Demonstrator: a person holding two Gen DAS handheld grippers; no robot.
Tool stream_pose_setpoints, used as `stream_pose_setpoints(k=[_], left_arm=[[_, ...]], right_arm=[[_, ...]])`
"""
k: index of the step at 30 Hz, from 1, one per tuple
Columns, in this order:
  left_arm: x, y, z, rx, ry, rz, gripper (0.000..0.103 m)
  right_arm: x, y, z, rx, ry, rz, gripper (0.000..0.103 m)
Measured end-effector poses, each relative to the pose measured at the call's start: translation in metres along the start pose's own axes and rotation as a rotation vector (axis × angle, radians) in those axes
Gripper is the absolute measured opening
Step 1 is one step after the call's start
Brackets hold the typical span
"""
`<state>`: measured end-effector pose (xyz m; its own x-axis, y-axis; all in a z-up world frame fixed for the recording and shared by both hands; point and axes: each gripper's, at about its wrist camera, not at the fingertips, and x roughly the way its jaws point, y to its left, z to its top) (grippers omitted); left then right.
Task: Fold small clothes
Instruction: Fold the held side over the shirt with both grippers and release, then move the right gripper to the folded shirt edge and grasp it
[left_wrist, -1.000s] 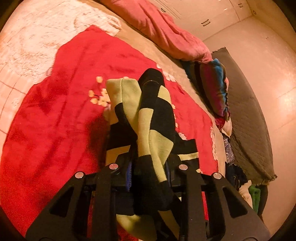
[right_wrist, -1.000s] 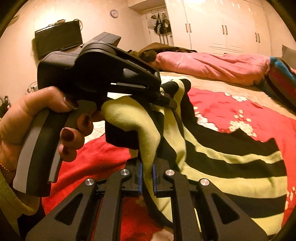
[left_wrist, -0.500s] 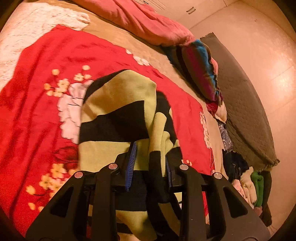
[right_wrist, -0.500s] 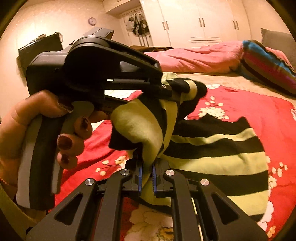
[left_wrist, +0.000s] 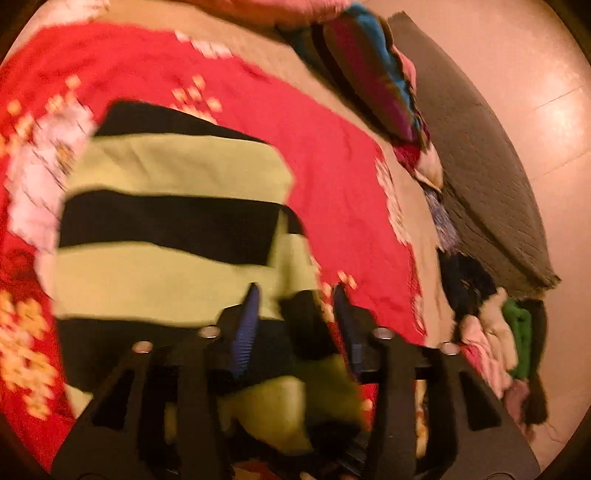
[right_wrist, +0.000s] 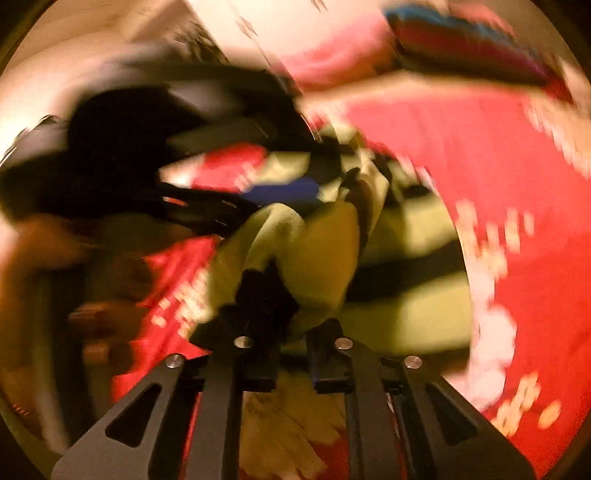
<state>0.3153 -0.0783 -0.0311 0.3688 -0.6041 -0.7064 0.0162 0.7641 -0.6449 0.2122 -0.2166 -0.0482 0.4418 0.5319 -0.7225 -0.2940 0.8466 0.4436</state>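
Observation:
A small garment with wide black and yellow-green stripes (left_wrist: 173, 221) lies spread on the red floral blanket (left_wrist: 332, 155). My left gripper (left_wrist: 295, 314) stands open over its near edge, and a fold of the cloth lies loosely between the blue pads (left_wrist: 245, 328). In the blurred right wrist view the right gripper (right_wrist: 293, 354) has its jaws parted, with a bunch of the striped cloth (right_wrist: 306, 266) between them. The left gripper (right_wrist: 288, 184) also shows there, just beyond the bunch.
A pink duvet and a striped pillow (left_wrist: 369, 66) lie at the far side of the bed. A grey quilted mat (left_wrist: 480, 158) lies on the floor to the right. A pile of clothes (left_wrist: 495, 332) sits by the bed's near right corner.
The garment went from hanging bunched between both grippers to lying spread on the blanket. Both grippers have opened wider, and the right view is now blurred by fast motion.

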Motion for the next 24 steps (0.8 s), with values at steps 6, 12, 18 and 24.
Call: stream_pose_setpoints(k=[6,12,18,24], left_arm=[[-0.026,-0.002,-0.009,0.056,-0.070,0.031,0.053],[-0.064,0.009,-0.014,0.142,-0.163,0.217,0.060],[-0.076,0.006,-0.025,0.195,-0.217,0.275,0.071],[-0.079,0.010,-0.030,0.232,-0.231,0.338,0.075]], right_arm=[[0.006,-0.059,-0.009,0.339,0.076,0.122,0.034],[-0.024,-0.060,0.000,0.324,-0.056,0.097,0.053],[-0.046,-0.051,0.026,0.215,-0.188,0.038,0.060],[-0.045,-0.064,0.047,0.166,-0.215,0.022,0.074]])
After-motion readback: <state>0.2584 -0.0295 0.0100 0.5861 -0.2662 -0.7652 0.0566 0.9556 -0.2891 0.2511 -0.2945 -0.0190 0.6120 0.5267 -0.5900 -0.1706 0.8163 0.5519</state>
